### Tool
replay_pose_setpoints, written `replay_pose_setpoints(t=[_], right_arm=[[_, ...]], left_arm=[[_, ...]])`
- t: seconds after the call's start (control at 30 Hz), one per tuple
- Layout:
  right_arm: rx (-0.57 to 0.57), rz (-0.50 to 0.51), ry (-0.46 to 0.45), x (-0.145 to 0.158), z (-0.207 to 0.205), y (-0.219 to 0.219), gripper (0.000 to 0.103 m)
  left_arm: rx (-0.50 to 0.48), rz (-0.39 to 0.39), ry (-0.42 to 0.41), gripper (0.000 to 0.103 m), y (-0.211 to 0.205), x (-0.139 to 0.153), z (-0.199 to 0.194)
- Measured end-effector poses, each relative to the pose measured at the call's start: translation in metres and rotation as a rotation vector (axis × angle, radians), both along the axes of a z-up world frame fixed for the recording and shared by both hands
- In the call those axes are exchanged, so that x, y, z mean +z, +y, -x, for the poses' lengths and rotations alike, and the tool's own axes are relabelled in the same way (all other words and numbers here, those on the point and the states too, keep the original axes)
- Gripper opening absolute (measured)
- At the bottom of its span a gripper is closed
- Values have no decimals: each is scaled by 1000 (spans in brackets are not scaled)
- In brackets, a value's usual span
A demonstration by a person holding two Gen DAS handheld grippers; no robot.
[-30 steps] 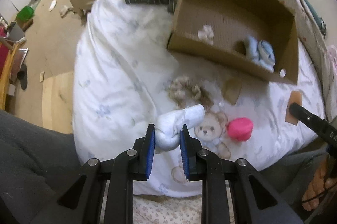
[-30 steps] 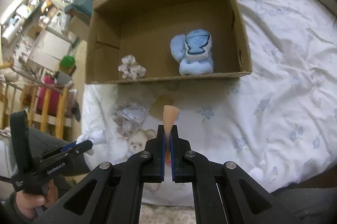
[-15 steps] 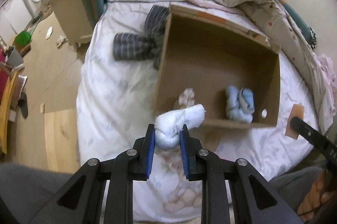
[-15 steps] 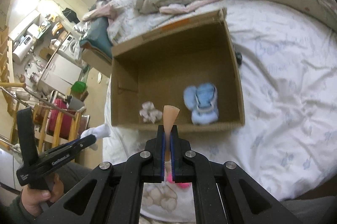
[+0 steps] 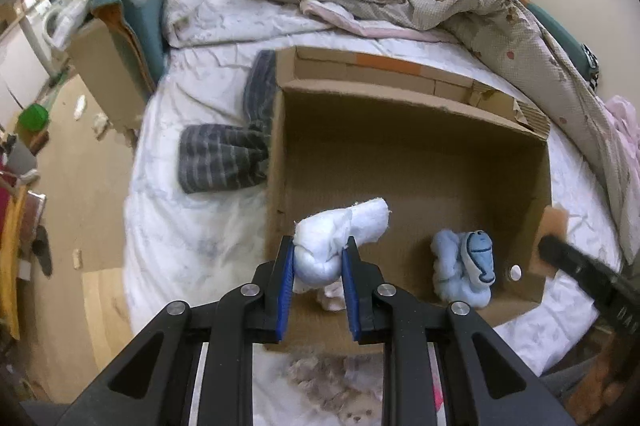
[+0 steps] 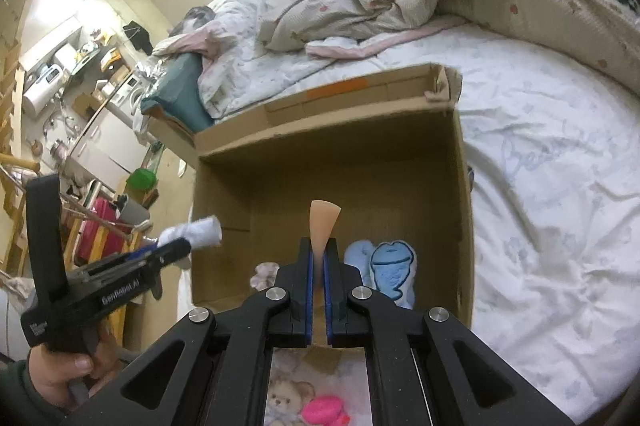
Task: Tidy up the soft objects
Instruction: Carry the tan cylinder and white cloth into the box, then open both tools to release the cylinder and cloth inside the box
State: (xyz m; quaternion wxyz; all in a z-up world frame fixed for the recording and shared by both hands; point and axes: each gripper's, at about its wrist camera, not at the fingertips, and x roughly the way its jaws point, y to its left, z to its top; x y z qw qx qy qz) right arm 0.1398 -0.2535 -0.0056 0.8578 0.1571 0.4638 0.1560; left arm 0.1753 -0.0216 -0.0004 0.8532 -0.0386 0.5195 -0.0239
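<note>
Cardboard makes up the open box (image 5: 412, 162) lying on the white bed sheet (image 6: 560, 186). The left gripper (image 5: 316, 262) is clamped on a knotted white sock (image 5: 340, 238), holding it above the box's near edge. The right gripper (image 6: 319, 258) has its pads pressed together on a thin peach sponge (image 6: 323, 222), which sticks up over the box opening. Inside the box, near the front wall, lie a light blue plush toy (image 6: 390, 266) and a small pale scrunchie (image 6: 264, 274). Just beside the box's left wall rests a grey striped cloth (image 5: 222, 162). A pink round thing (image 6: 322, 410) lies on the sheet in front of the box.
</note>
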Motion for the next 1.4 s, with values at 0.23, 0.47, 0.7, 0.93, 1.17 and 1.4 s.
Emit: replay_pose_setpoints(t=[0.23, 0.47, 0.7, 0.93, 1.17, 1.4], right_arm=[[49, 48, 44, -23, -7, 14, 6], [54, 54, 116, -44, -14, 19, 6], [49, 66, 153, -55, -18, 20, 6], [45, 60, 176, -62, -22, 20, 6], [30, 49, 201, -69, -24, 17, 6], [39, 78, 212, -72, -24, 22, 6]], left_arm=[[-23, 54, 22, 20, -4, -25, -7], [-58, 13, 16, 20, -14, -32, -7], [-72, -3, 40, 20, -14, -40, -4], [-54, -8, 63, 20, -10, -47, -8], [-97, -8, 86, 23, -18, -54, -5], [-97, 0, 67, 60, -18, -50, 1]])
